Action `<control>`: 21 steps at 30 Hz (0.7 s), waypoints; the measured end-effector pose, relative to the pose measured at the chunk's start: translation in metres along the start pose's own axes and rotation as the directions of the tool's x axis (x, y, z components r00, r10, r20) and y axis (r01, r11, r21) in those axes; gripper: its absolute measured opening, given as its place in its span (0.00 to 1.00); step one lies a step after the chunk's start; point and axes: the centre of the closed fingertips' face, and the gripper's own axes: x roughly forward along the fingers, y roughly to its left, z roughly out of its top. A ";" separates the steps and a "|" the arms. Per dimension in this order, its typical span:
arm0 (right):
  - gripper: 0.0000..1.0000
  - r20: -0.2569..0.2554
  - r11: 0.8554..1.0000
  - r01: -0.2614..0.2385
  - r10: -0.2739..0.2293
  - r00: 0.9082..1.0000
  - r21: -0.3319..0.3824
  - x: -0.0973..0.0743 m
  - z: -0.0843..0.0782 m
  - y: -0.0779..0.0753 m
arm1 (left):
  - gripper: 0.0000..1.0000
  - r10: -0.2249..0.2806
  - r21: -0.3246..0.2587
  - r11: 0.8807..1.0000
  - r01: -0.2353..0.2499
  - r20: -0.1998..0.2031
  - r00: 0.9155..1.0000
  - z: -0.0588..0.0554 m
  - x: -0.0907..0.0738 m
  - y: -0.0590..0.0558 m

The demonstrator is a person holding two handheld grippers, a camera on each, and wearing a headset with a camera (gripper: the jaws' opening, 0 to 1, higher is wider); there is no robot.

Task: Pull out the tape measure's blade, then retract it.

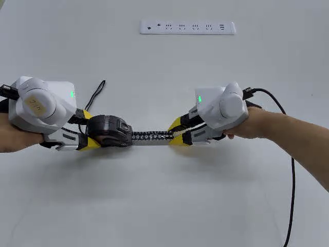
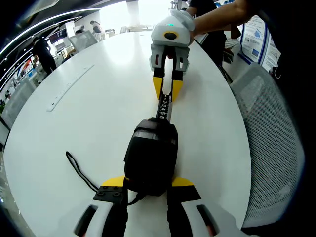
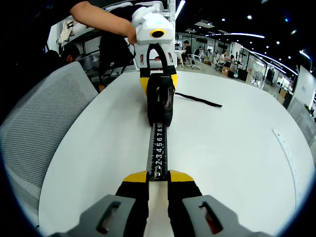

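A black tape measure (image 1: 109,130) rests on the white table, and my left gripper (image 1: 91,129) is shut on its case (image 2: 151,155). A short length of its blade (image 1: 152,136) with black numerals runs right to my right gripper (image 1: 178,132), which is shut on the blade's end (image 3: 158,171). In the right gripper view the case (image 3: 160,104) lies straight ahead with the left gripper (image 3: 158,79) behind it. The left gripper view shows the right gripper (image 2: 168,90) pinching the blade (image 2: 164,107) further along the table. The wrist strap (image 1: 95,95) trails behind the case.
A white power strip (image 1: 187,27) lies flat at the table's far edge. A black cable (image 1: 289,185) hangs from the right gripper toward the near right. Grey mesh chairs (image 2: 269,143) stand beside the table, and people stand in the office behind.
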 end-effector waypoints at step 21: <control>0.12 -0.026 1.000 0.012 -0.012 1.000 0.022 -0.025 -0.024 0.002 | 0.27 -0.001 -0.005 1.000 0.001 0.009 1.000 0.001 0.001 0.000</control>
